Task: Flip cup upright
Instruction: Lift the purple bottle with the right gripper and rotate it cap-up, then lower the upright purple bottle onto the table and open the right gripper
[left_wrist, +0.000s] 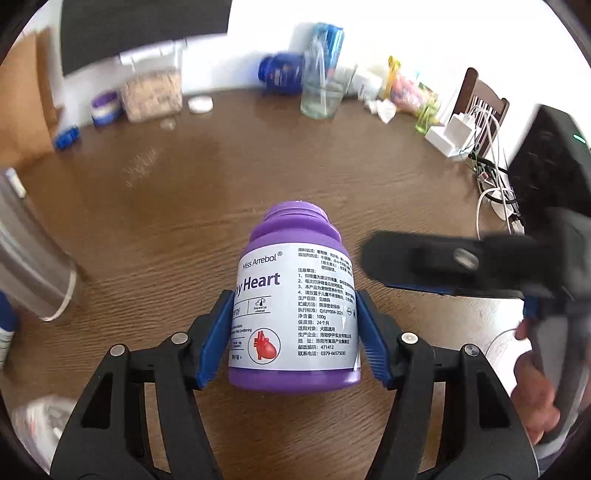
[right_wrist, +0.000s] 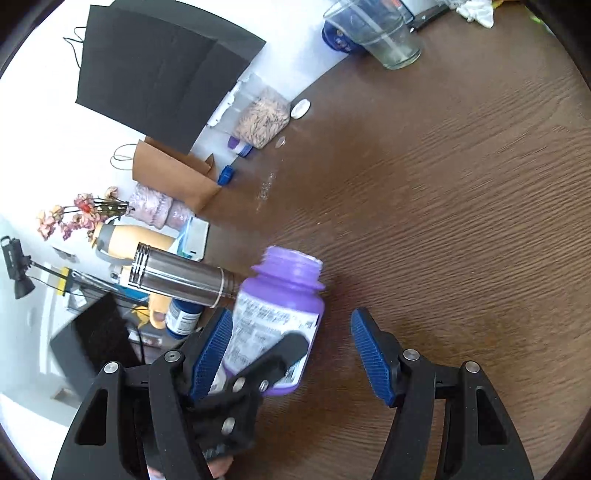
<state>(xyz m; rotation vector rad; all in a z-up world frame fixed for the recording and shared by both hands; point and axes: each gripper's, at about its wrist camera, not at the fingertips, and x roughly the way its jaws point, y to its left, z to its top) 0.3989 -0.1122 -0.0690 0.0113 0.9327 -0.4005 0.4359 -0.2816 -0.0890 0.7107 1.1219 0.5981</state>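
A purple bottle (left_wrist: 295, 299) with a white label reading "Heart" has no cap. My left gripper (left_wrist: 293, 332) is shut on the bottle's body, its blue pads (left_wrist: 214, 339) pressing both sides, mouth pointing away and up above the brown wooden table (left_wrist: 184, 206). In the right wrist view the same bottle (right_wrist: 284, 295) shows with the left gripper's black finger across it. My right gripper (right_wrist: 291, 354) is open and empty, just right of the bottle. It appears blurred at the right of the left wrist view (left_wrist: 443, 266).
A steel flask (right_wrist: 181, 277) lies at the left. A clear glass (left_wrist: 321, 96), a blue can (left_wrist: 328, 40), a grain jar (left_wrist: 151, 94), a white lid (left_wrist: 200, 104) and a paper bag (right_wrist: 173, 173) line the far edge. Chargers and cables (left_wrist: 480, 147) sit at the right.
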